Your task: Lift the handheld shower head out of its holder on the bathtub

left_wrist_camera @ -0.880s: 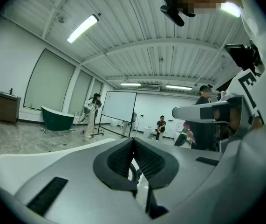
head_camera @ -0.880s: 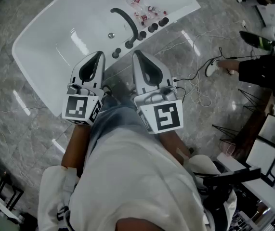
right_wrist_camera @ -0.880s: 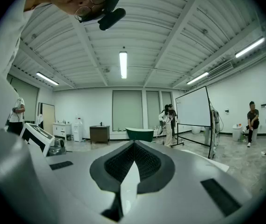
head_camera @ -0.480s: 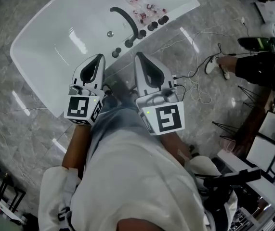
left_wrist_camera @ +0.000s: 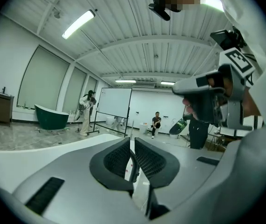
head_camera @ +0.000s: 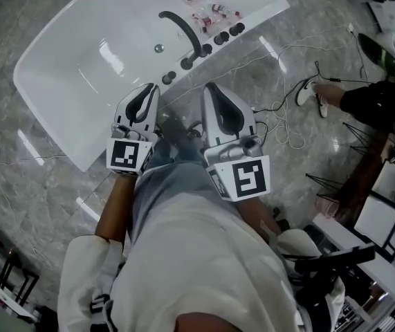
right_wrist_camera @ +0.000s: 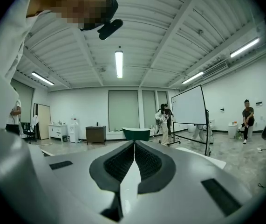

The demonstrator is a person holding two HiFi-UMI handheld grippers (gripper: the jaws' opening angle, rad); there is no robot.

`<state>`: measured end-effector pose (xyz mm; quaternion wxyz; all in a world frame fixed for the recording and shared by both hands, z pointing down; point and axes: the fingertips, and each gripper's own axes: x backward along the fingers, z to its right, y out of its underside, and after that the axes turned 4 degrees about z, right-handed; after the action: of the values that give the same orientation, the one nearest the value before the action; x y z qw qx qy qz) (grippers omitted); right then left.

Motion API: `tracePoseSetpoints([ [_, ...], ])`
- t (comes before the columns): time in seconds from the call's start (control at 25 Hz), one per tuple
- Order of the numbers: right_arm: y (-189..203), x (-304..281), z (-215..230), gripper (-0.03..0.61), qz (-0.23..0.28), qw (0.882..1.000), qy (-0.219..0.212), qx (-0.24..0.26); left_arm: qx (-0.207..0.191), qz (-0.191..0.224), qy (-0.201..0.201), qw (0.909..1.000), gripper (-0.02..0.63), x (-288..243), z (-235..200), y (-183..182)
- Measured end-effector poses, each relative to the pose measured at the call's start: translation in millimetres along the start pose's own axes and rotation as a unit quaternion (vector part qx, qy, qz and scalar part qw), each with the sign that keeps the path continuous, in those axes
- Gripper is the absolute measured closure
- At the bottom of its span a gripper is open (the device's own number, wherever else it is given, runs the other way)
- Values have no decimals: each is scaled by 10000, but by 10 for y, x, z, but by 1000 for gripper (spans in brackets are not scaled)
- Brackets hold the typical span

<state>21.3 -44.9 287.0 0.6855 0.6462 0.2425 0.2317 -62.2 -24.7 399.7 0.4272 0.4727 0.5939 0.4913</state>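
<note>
A white bathtub lies across the top of the head view. On its near rim stand a curved black spout and a row of black fittings; I cannot tell which of them is the handheld shower head. Both grippers hover side by side over the marble floor just short of that rim. My left gripper is shut with nothing between its pads. My right gripper is shut and empty too. Both point roughly level across the room.
Small bottles lie on the tub's rim beyond the fittings. Cables trail over the floor at right, near a seated person's shoe. Black racks stand at lower right. A whiteboard and a green tub stand farther off.
Both grippers have drifted slightly to the right and back toward the person; they stay shut and empty. The tub and its fittings have not moved.
</note>
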Motion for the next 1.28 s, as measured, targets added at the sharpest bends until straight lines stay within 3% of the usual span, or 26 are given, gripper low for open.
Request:
tracePoseSetpoints([
  [0.2,277,-47,42,561,-227,9997,-66,-7,-197,-377,-101,9990,592,-246,-206,817],
  [0.24,357,-68,62,561,-281,9996,-75,-23,-232,-517,-140,9983,573,-340,-267,1070],
  [0.32,510,-113,111,560,-418,9991,-84,-53,-275,-931,-158,9951,446,-554,-370,1601],
  [0.52,816,-139,266,561,-625,9980,42,-60,-253,-1870,12,9820,358,-1008,-439,2792],
  [0.68,1063,-152,420,560,-763,9968,202,83,-405,-2324,22,9718,335,-1355,-600,3429],
  [0.88,1150,-84,635,561,-915,9948,384,230,-498,-2628,-108,9635,338,-1639,-683,3793],
  [0.96,1177,-76,676,560,-969,9941,402,256,-582,-2670,-125,9619,462,-1667,-695,3835],
  [1.04,1201,-56,684,561,-1012,9938,384,272,-651,-2677,-163,9612,463,-1660,-682,3838],
  [1.16,1189,-30,642,560,-989,9942,329,271,-683,-2602,-281,9627,466,-1586,-634,3736],
  [1.28,1096,-32,580,560,-901,9951,267,300,-629,-2197,-340,9729,466,-1463,-534,3318],
])
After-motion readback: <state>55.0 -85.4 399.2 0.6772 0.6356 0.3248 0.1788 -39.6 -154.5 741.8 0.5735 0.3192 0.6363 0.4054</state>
